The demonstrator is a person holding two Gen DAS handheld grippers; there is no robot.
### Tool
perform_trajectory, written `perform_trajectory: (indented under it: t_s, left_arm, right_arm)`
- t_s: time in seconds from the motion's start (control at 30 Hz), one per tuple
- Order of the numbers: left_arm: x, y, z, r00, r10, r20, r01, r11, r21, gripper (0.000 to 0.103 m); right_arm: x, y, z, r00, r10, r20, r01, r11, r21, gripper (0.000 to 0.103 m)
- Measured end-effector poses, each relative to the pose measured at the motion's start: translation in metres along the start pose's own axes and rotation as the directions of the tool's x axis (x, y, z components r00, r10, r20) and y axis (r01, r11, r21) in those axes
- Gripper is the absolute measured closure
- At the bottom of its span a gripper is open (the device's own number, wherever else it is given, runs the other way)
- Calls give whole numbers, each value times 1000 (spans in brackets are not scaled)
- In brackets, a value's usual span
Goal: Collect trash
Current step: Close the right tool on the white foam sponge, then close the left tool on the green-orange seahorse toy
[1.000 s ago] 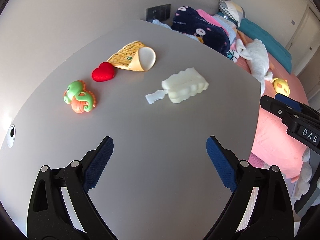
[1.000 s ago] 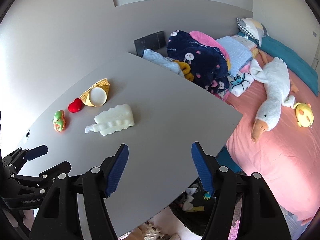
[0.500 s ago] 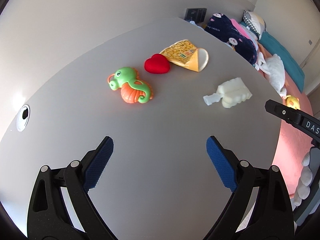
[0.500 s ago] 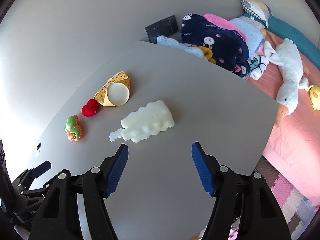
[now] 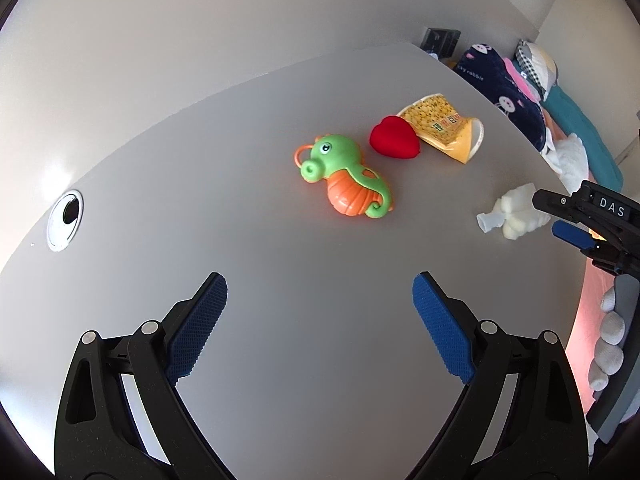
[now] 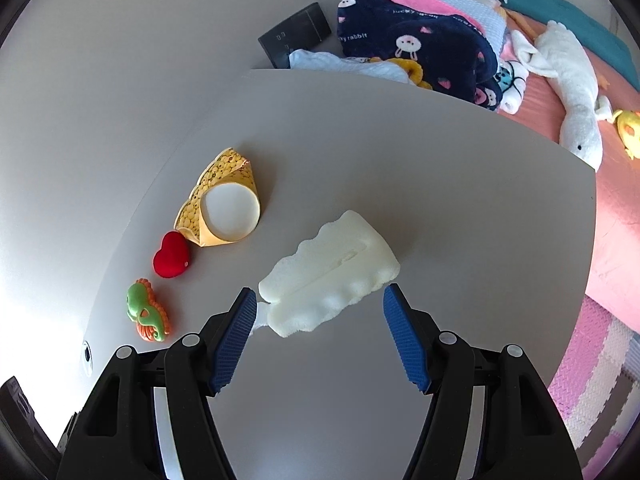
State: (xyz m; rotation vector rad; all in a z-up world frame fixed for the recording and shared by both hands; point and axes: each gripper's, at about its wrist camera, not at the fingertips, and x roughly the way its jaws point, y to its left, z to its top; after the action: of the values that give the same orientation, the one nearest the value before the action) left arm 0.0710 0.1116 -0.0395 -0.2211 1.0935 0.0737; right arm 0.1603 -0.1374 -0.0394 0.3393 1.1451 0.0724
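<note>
Four things lie on the grey counter [image 6: 440, 208]: a crushed white bottle [image 6: 332, 274], a flattened yellow paper cup [image 6: 222, 204], a red heart [image 6: 171, 255] and a green seahorse toy [image 6: 146, 316]. The right tool [image 6: 318, 330] stands wide apart with the bottle's near end between its tips, the neck beside its left finger. The left tool [image 5: 320, 324], also apart and empty, hovers on the near side of the seahorse. Closing across the bottle's slanted, ridged body could likely squirt it sideways; the springy plastic may slip out.
</note>
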Motion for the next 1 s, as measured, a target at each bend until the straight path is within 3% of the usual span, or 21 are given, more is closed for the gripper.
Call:
perform_trajectory:
  t_s: [0.2,0.6,0.7,0.87,1.0]
  left_arm:
    - [4,8,14,1000,17,9,-16,999,-34,12]
    - [38,-11,52,999,35,-32,-36,998,-57,12]
    - [47,-13,59,999,37,-34,-39,997,-65,12]
    - [64,-15,67,996,71,-53,-74,996,-48,13]
    - [74,-14,68,994,89,-69,-92,994,-53,25]
  right_arm:
    - [17,3,12,999,-25,-24,26,998,65,36]
    - [38,19,23,990,-129,-49,128,991,-26,37]
    - [44,15,24,988,-143,-63,141,989,-33,50]
    - [45,11,25,989,-137,-61,133,989,-59,56]
    - [45,12,25,989,-133,-63,128,989,-77,56]
